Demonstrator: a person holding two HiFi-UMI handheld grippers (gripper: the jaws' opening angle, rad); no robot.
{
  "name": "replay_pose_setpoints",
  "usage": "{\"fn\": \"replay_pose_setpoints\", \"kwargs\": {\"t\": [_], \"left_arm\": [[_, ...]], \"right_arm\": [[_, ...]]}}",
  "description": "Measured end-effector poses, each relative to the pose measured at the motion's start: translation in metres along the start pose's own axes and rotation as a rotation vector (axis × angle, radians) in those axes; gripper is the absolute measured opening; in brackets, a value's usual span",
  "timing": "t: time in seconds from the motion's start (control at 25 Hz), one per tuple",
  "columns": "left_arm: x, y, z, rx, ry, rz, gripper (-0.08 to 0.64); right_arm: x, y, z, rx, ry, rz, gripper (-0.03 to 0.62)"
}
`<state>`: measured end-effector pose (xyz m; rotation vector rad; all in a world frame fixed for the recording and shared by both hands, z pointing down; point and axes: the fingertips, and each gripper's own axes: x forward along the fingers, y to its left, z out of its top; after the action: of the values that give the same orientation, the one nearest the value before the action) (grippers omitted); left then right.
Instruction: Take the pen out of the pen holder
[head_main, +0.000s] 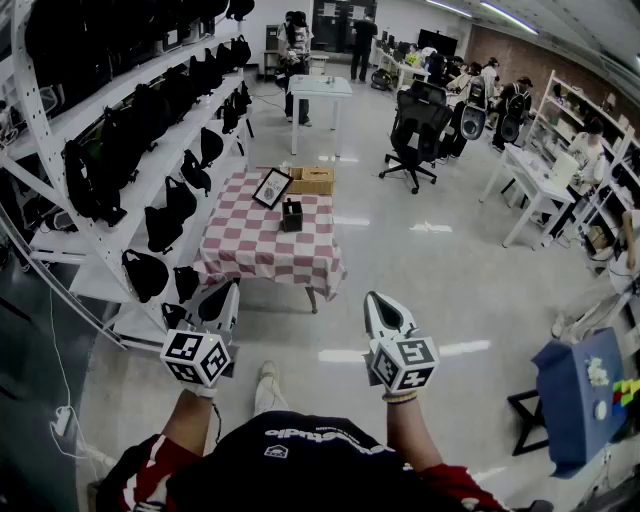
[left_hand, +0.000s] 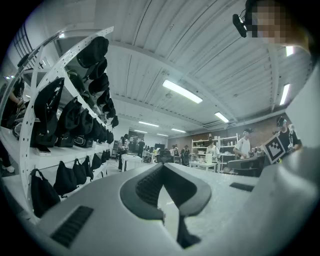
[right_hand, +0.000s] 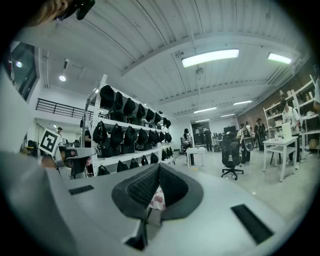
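Observation:
The black pen holder (head_main: 291, 215) stands on a low table with a red-and-white checked cloth (head_main: 255, 250), a few steps ahead of me on the floor. A pen in it is too small to make out. Both grippers are held up in front of my chest, well short of the table. The left gripper (head_main: 232, 288) (left_hand: 161, 167) has its jaws together with nothing between them. The right gripper (head_main: 372, 298) (right_hand: 159, 167) is also shut and empty; a bit of the checked cloth (right_hand: 156, 197) shows in the gap below its tips.
A framed picture (head_main: 272, 188) and a cardboard box (head_main: 312, 180) sit behind the holder. White shelves of black bags (head_main: 150, 150) line the left. An office chair (head_main: 418, 130), white desks (head_main: 320, 90), people at the back and a blue stand (head_main: 580, 400) lie further off.

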<state>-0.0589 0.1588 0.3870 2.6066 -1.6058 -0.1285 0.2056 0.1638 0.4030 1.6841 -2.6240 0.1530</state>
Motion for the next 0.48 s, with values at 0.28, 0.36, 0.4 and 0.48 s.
{"fn": "replay_pose_setpoints", "kwargs": {"t": [0.28,0.36,0.4,0.48], "left_arm": [[-0.0014,-0.0034,-0.0030,-0.010,-0.001,-0.013,0.005],[0.0005,-0.0034,-0.0050,-0.019,0.002,-0.014,0.005],[0.0015,-0.0044,-0.0056,-0.022,0.003,-0.017,0.005],[0.0027,-0.0071,-0.0053,-0.023,0.002,-0.024,0.005]], "right_arm": [[0.0034,0.0098,-0.0034,-0.010,0.011,0.016,0.003],[0.0041,0.0090,-0.0045,-0.006,0.014,0.014,0.003],[0.0042,0.0086,-0.0048,-0.002,0.015,0.014,0.003],[0.0041,0.0079,-0.0048,0.007,0.014,0.016,0.003]]}}
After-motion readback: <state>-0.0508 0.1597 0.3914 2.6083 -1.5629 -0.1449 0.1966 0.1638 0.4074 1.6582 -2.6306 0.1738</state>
